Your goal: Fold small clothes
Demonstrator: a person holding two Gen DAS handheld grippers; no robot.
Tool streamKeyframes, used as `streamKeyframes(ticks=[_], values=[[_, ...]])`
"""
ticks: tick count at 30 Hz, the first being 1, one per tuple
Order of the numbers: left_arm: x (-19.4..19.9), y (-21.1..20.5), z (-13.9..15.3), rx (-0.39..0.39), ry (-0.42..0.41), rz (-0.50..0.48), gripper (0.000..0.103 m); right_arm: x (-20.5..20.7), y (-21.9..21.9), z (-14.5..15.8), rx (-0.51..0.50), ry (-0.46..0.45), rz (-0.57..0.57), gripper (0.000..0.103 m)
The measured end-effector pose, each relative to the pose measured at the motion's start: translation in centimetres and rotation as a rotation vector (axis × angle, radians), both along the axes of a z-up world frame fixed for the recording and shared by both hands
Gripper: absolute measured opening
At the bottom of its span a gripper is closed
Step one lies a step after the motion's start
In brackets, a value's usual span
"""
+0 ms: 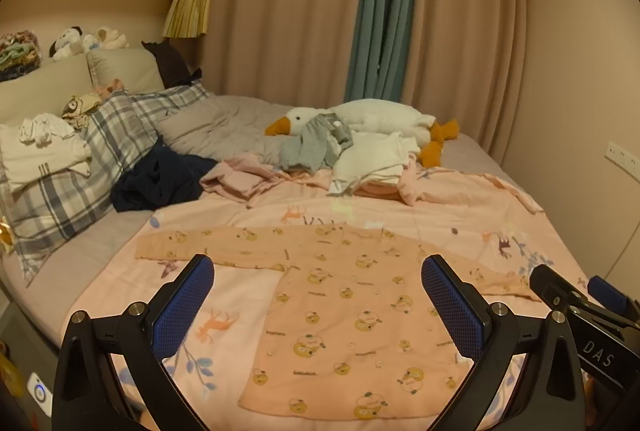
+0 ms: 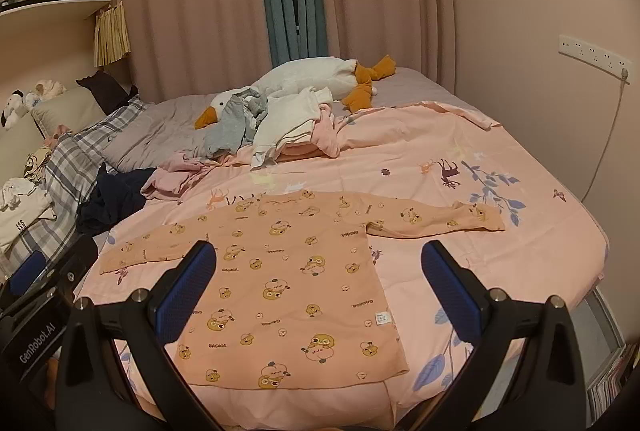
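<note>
The left gripper (image 1: 316, 305) and the right gripper (image 2: 318, 291) both hang above the bed with their blue-padded fingers (image 2: 188, 293) spread wide, gripping nothing. Below them a small orange long-sleeved shirt (image 2: 296, 283) lies flat on the pink printed sheet (image 2: 500, 271), both sleeves stretched out sideways. Farther back, a heap of unfolded clothes (image 1: 356, 159) rests against a white plush goose (image 1: 380, 119).

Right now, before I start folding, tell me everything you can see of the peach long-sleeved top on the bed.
The peach long-sleeved top lies flat and unfolded on the pink printed bedsheet, both sleeves spread out sideways, hem toward the cameras. It looks like soft thin knit, printed with small yellow cartoon figures and "GAGAGA" lettering; a small white label sits near one side seam. Neither open claw touches it.
</note>
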State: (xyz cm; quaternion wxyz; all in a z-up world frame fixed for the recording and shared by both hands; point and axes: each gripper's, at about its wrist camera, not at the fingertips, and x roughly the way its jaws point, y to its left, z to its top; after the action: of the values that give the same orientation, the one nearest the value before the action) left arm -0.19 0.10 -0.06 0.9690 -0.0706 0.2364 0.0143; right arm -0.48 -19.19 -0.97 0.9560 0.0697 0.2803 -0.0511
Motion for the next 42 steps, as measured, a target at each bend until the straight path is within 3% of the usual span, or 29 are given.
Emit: streamKeyframes(ticks=[42], values=[[-0.07,0.12,-0.22,0.020,0.009,-0.005,0.103,-0.21,0.33,0.01,-0.022,-0.010,0.011,0.103]])
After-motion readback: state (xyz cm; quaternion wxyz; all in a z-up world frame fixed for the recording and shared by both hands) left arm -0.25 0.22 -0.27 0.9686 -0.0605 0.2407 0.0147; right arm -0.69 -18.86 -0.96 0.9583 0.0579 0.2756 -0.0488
